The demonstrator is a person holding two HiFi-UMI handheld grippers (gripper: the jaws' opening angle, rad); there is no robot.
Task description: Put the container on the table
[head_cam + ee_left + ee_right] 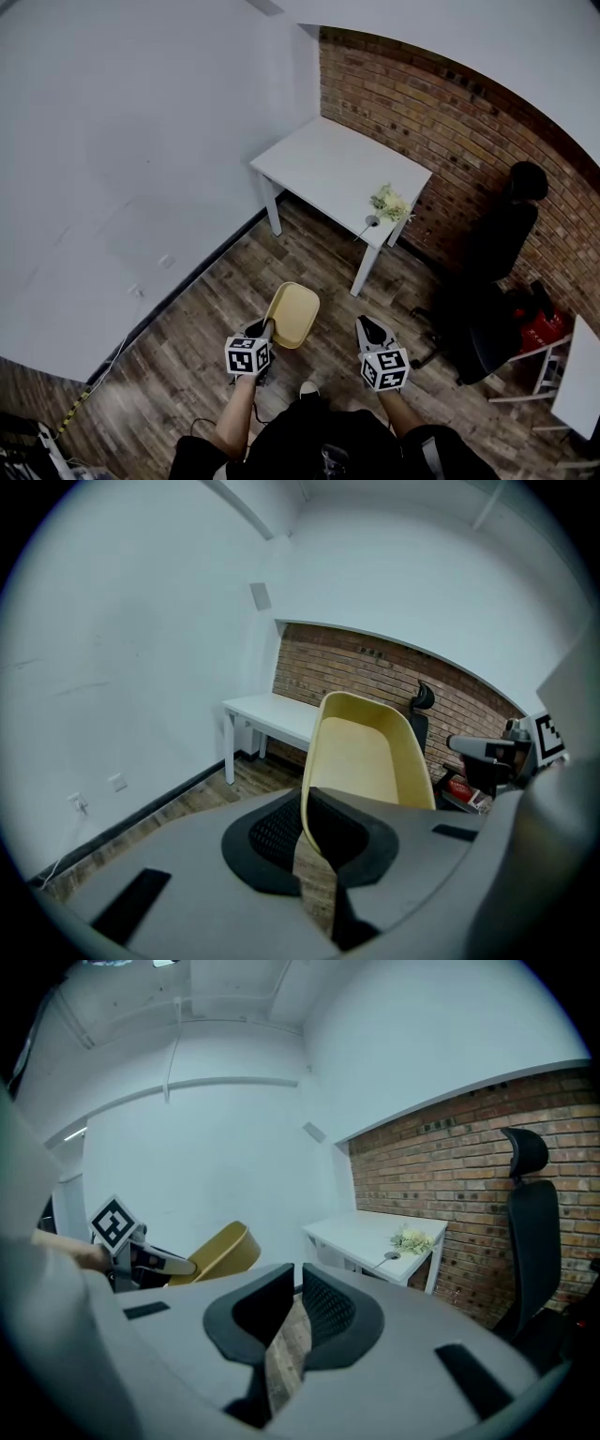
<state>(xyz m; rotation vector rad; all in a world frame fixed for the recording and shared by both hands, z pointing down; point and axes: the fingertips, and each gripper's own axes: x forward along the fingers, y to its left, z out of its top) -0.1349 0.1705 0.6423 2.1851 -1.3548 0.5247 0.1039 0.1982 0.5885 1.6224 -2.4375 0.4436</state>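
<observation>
While the person stood on the wooden floor (187,347), the left gripper (314,832) was clamped on the rim of the yellow container (361,761), which hung in the air well short of the white table (328,164) beside the brick wall (441,122). The right gripper (292,1312) had its jaws drawn close together with nothing between them. The only print to be seen was the black-and-white square pattern on each gripper's marker cube. The head view showed both grippers side by side in front of the person. The left gripper view looked into the container's hollow inside. The right gripper view showed the container from the side, along with a small bunch of pale flowers (412,1239) on the table and a black office chair (530,1241) against the bricks.
</observation>
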